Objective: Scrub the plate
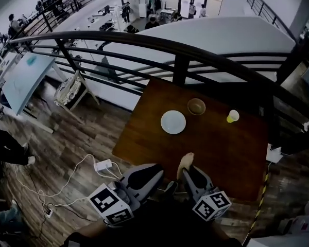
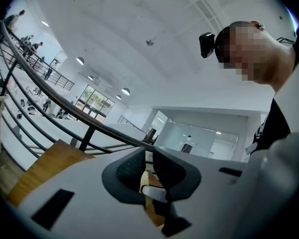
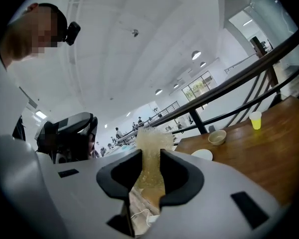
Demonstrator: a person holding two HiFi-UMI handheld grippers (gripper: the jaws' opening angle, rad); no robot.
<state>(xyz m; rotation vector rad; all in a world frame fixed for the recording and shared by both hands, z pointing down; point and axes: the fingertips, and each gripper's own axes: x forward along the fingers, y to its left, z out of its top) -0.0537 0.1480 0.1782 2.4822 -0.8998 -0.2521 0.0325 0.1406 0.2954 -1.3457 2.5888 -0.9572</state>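
Observation:
A white plate [image 1: 173,121] lies empty near the far side of the brown wooden table [image 1: 221,153]; it also shows small in the right gripper view, plate [image 3: 202,154]. My right gripper [image 1: 188,171] is raised over the table's near edge, shut on a tan sponge [image 1: 185,161] that sticks out past its jaws; the sponge [image 3: 150,156] fills the gap in the right gripper view. My left gripper [image 1: 153,173] is held beside it, off the table's near left corner, its jaws shut together on nothing [image 2: 149,166]. Both grippers are well short of the plate.
A tan bowl [image 1: 196,106] sits just right of the plate and a yellow cup [image 1: 233,116] further right. A dark railing [image 1: 180,53] runs behind the table. A white power strip [image 1: 103,165] and cables lie on the wood floor at left.

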